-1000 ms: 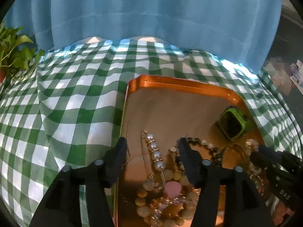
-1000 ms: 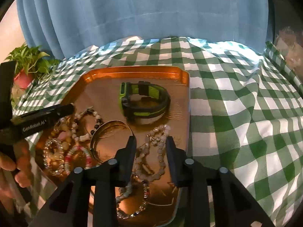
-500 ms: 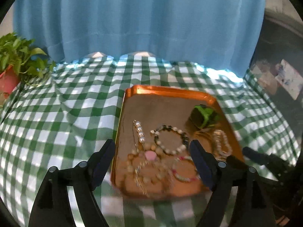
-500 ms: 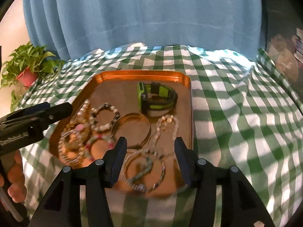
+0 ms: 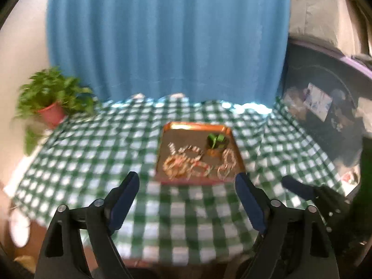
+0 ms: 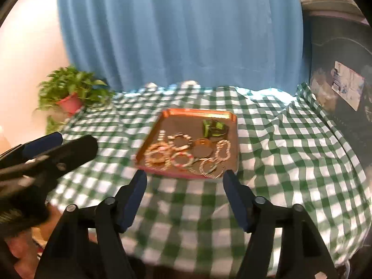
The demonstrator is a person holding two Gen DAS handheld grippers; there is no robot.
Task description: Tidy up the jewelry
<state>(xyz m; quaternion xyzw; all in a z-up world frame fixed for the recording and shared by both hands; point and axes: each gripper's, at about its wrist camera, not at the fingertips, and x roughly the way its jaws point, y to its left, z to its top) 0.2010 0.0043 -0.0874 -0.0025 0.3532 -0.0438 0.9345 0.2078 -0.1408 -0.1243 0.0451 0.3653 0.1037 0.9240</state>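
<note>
A copper tray (image 5: 176, 127) (image 6: 167, 115) sits mid-table on a green checked cloth. It holds several bead bracelets (image 5: 186, 165) (image 6: 176, 153), a gold bangle (image 6: 202, 144) and a green and black watch (image 5: 217, 140) (image 6: 214, 127). My left gripper (image 5: 187, 180) is open and empty, well back from the tray's near edge and above the cloth. It shows in the right wrist view (image 6: 58, 146) at the left. My right gripper (image 6: 184, 177) is open and empty, also back from the tray. It shows in the left wrist view (image 5: 300, 186) at the right.
A potted plant (image 5: 52, 102) (image 6: 72, 93) stands at the table's far left corner. A blue curtain (image 5: 167, 39) hangs behind the table. Dark cluttered furniture (image 5: 325, 116) lies to the right. The table's near edge (image 5: 174, 262) is below the grippers.
Both grippers have pulled back and up from the tray and opened wider. The tray now looks small and far; both views are motion-blurred.
</note>
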